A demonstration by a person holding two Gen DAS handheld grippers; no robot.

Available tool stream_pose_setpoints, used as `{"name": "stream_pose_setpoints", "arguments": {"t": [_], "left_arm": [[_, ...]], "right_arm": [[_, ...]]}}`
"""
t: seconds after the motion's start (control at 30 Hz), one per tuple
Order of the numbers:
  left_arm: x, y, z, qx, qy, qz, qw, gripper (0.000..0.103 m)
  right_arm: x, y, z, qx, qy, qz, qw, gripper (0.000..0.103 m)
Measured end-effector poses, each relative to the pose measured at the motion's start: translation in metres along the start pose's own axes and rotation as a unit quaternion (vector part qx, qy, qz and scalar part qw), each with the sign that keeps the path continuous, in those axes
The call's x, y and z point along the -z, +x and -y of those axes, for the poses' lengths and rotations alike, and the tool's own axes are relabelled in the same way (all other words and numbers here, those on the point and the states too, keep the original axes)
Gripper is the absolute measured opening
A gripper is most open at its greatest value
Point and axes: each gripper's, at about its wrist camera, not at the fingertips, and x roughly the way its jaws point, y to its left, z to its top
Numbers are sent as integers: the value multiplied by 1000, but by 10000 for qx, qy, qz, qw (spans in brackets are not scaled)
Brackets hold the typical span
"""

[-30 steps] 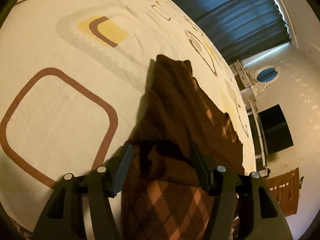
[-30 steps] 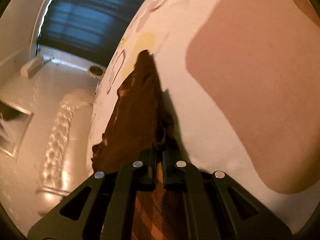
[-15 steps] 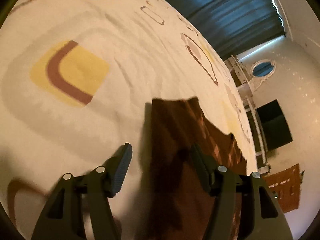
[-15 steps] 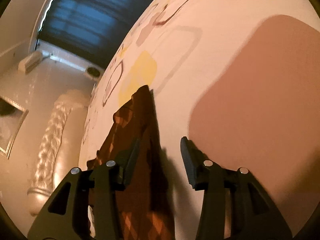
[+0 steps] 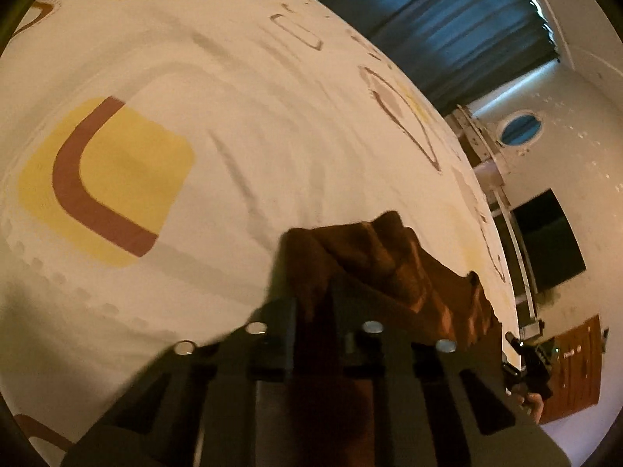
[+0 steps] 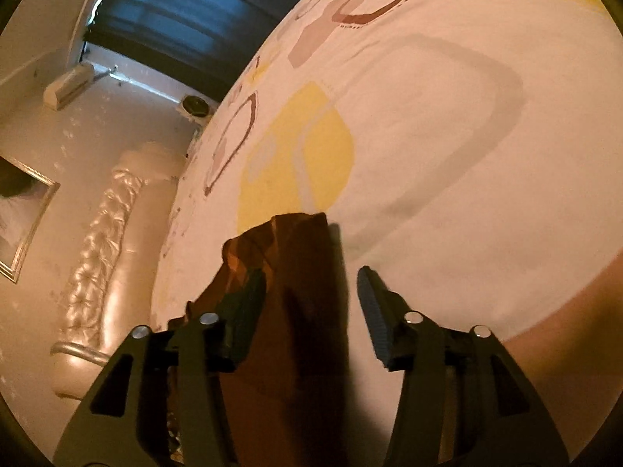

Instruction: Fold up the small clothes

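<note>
While pinched in the left hand-held gripper [image 5: 313,303], brown garment [image 6: 296,272] between the spread right hand-held gripper [image 6: 311,292].

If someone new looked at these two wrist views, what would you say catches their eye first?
Probably the dark brown checked cloth, lying rumpled on the cream bedsheet printed with yellow and maroon rounded squares. The left gripper is shut on its near edge, while the right gripper stands open over the same cloth. Behind, a dark blue curtain hangs beyond the bed.
</note>
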Motion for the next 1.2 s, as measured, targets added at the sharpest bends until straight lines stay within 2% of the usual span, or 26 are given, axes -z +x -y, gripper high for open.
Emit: {"name": "stream_pose_setpoints", "arguments": {"t": [0.03, 0.07, 0.1, 0.2, 0.27, 0.37, 0.5, 0.57, 0.67, 0.73, 0.8, 0.9, 0.97, 1.07, 1.1, 1.13, 1.17, 1.2], "left_arm": [[0, 0, -1, -11, -59, 26, 10000, 9], [2, -1, 0, -75, -94, 87, 9999, 8], [2, -4, 0, -158, -89, 149, 9997, 8], [10, -19, 5, -527, -43, 533, 9972, 7], [15, -28, -4, -598, -229, 729, 9953, 7], [14, -25, -21, -498, -480, 706, 9951, 7], [7, -23, -22, -494, -592, 687, 9947, 7], [5, -21, -21, -397, -568, 579, 9959, 8], [7, -27, -27, -7, -775, 415, 9961, 12], [15, -37, -31, 157, -813, 343, 9960, 21], [28, -49, -30, 266, -698, 264, 9969, 29], [50, -60, -25, 502, -712, 143, 9961, 41], [63, -64, -21, 573, -671, 83, 9961, 43], [76, -65, -11, 377, -494, 64, 9980, 43], [79, -65, -6, 204, -370, 101, 9991, 38], [79, -64, -2, 46, -327, 113, 9994, 26], [80, -61, -2, -180, -363, 91, 9991, 18], [80, -61, -2, -317, -442, 77, 9985, 13]], "right_arm": [[-1, 4, -2, 33, -57, -62, 10000, 20], [0, 10, -4, 87, -123, -211, 9997, 11], [1, 14, -4, 140, -147, -295, 9994, 8], [4, 6, -8, 259, -290, -26, 9992, 8], [6, -1, -4, 203, -196, 195, 9994, 7], [10, 4, 3, 354, -240, 226, 9988, 7], [5, 7, 8, 217, -44, 261, 9994, 7], [4, 7, 10, 137, 10, 233, 9996, 8], [5, -2, 14, -82, 170, 159, 9997, 18], [10, -13, 14, -148, 99, 92, 9998, 33], [18, -23, 14, -241, 58, -9, 9997, 41], [32, -36, 15, -390, 38, -274, 9989, 48], [42, -41, 14, -451, 15, -448, 9980, 49], [56, -43, 8, -471, -97, -694, 9964, 49], [59, -43, 5, -461, -148, -731, 9961, 49], [64, -41, 2, -433, -241, -787, 9957, 46], [67, -40, 0, -362, -295, -790, 9958, 41], [69, -37, -1, -256, -330, -805, 9959, 22]]}}
